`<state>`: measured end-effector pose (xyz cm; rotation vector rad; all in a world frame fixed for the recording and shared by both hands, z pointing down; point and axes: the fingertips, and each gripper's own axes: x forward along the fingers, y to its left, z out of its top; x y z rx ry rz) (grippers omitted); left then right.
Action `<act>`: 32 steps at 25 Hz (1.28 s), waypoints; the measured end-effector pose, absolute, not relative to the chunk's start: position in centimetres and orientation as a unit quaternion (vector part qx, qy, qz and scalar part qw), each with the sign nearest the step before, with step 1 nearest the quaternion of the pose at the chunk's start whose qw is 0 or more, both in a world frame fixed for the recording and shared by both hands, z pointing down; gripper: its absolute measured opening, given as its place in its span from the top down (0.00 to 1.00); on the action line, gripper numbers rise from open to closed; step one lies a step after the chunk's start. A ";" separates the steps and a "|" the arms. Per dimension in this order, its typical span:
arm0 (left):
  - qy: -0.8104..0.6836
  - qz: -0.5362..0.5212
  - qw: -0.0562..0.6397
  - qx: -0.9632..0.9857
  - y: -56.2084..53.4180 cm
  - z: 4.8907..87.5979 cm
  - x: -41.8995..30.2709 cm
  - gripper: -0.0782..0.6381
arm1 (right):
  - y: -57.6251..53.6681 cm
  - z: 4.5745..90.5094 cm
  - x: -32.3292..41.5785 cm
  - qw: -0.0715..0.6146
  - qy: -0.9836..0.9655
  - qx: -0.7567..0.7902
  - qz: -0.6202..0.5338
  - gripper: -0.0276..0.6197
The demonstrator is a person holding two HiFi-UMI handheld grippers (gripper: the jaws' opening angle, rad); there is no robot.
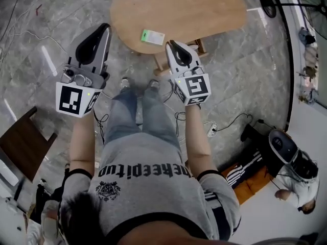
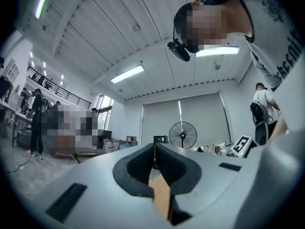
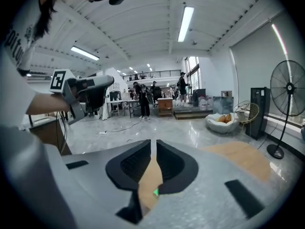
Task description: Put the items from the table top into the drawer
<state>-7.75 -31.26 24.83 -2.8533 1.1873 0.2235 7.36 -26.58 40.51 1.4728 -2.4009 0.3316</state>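
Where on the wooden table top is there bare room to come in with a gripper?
Nearly all of the light oval wooden table top is bare: the whole far half and the right end. The only crowded spot is the near edge, where the small green-and-white packet lies with the right gripper hovering beside it.

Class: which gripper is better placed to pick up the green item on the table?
Probably right: the right gripper nearly reaches the green item; the left gripper hangs beyond the table edge.

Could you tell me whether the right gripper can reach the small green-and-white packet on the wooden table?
Probably yes: the right gripper hovers close beside the green-and-white packet on the wooden table, with nothing between them.
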 end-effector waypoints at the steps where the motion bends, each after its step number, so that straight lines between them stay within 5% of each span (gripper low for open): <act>1: 0.390 0.070 0.019 -0.918 -31.3 25.4 -7.7 0.87 | -26.8 41.7 7.2 0.164 -0.842 0.499 0.120 0.89; 32: 0.492 0.012 -0.025 -0.870 -27.0 42.6 -6.6 0.87 | -29.0 73.3 8.8 0.472 -0.852 0.201 0.106 0.57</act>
